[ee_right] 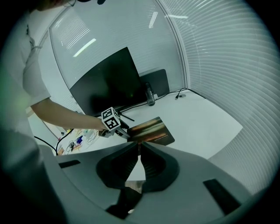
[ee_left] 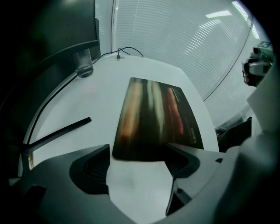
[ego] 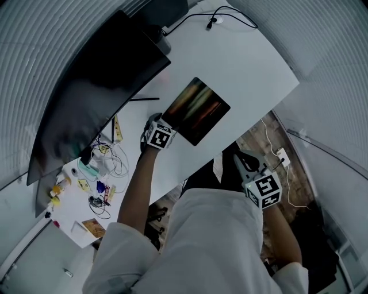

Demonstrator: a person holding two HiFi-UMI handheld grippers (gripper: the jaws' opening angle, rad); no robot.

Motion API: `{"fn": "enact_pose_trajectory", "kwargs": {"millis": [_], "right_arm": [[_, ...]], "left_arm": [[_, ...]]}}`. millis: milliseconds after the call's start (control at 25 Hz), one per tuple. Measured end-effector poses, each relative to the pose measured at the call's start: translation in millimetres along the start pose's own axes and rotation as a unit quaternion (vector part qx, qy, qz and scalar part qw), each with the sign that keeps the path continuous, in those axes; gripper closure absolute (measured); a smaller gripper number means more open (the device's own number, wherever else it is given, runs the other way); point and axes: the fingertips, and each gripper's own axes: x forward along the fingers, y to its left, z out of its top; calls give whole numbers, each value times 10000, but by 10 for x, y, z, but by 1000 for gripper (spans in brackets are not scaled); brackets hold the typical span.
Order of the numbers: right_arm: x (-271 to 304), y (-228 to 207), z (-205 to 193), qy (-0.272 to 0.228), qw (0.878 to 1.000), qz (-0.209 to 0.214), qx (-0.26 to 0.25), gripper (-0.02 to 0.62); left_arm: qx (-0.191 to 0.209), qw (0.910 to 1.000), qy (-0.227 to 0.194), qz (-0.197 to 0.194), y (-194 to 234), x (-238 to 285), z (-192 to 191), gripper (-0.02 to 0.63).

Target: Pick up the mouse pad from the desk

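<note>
Left gripper [ee_left: 138, 154]: jaws spread wide, nothing pinched. It sits low over the table [ee_left: 105, 94], and the near short edge of the mouse pad [ee_left: 153, 116] lies across the gap at the jaw tips. The right jaw tip overlaps the pad's near right corner in the left gripper view; contact cannot be confirmed.

Right gripper [ee_right: 139, 148]: jaws pressed together, empty. In the head view it is at lower right [ego: 248, 167], off the table edge and well apart from the pad.

Mouse pad: dark, with orange and pale streaks, flat on the white table at frame centre in the head view [ego: 196, 110], the left gripper just beside its lower left end.

Surroundings: a thin black stick [ego: 144, 99] lies on the table left of the pad. A dark monitor [ego: 92, 97] fills the upper left. Small clutter and wires [ego: 95, 178] sit at lower left. A cable [ego: 230, 17] runs along the table's top edge.
</note>
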Motion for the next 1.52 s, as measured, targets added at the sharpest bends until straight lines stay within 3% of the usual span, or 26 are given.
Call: {"fn": "enact_pose_trajectory", "kwargs": {"millis": [320,520,720,840,1200,1520], "right_arm": [[60,20,-22,23,10000,39,56,555],[47,-20,-2,8,10000,-9,65,555],[11,-74,-20,-18,10000,-63,64,555],[-3,-102,-8,-25,10000,-80,49,555],[-39,-209,147,-105,9998,130,-137,555],[-70,-356,470,-231,9969,534,-522,555]], "left_arm": [[28,9999,127,93,-22,-10,-1,236],[75,9999,57,40,-108,-13,26,324],[25,9998,-172,57,-307,-14,29,502],[-96,9993,-331,151,-376,-46,40,557],[-737,9943,-735,-217,-604,-339,137,569],[-1063,9859,-1180,-520,-1010,-747,345,569]]}}
